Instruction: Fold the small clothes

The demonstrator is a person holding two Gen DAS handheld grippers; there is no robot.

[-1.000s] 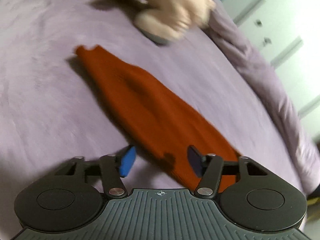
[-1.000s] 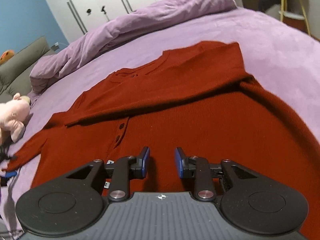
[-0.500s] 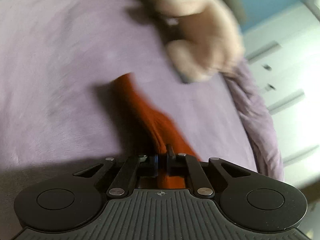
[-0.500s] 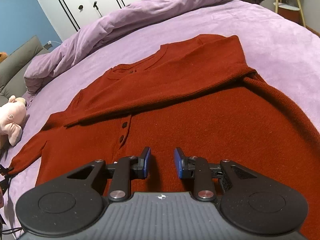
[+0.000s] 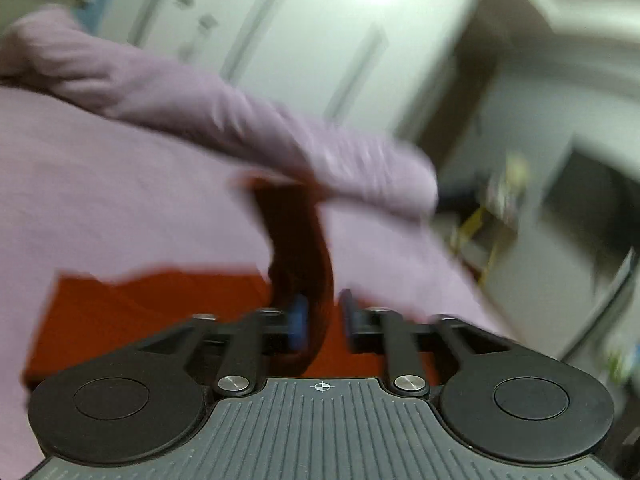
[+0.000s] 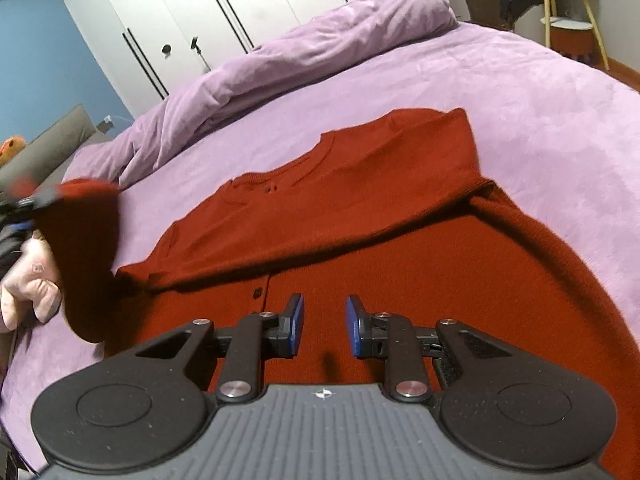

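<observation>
A red knit sweater (image 6: 360,216) with a buttoned neck lies on the purple bed; its far sleeve is folded across the chest. My left gripper (image 5: 320,320) is shut on the other sleeve (image 5: 300,236) and holds it lifted above the body of the sweater (image 5: 140,308); the view is blurred. In the right wrist view that raised sleeve (image 6: 84,240) hangs at the left with the left gripper at its top. My right gripper (image 6: 322,324) is open and empty, hovering low over the sweater's lower front.
A rolled purple duvet (image 6: 304,64) lies along the far side of the bed. A pink plush toy (image 6: 28,280) sits at the left edge. White wardrobe doors (image 6: 224,12) stand behind. A yellow-legged stool (image 6: 568,20) stands at the far right.
My left gripper closed on the sleeve end, lifted it off the bed and swung it round toward the sweater's body. My right gripper has stayed open over the sweater's front.
</observation>
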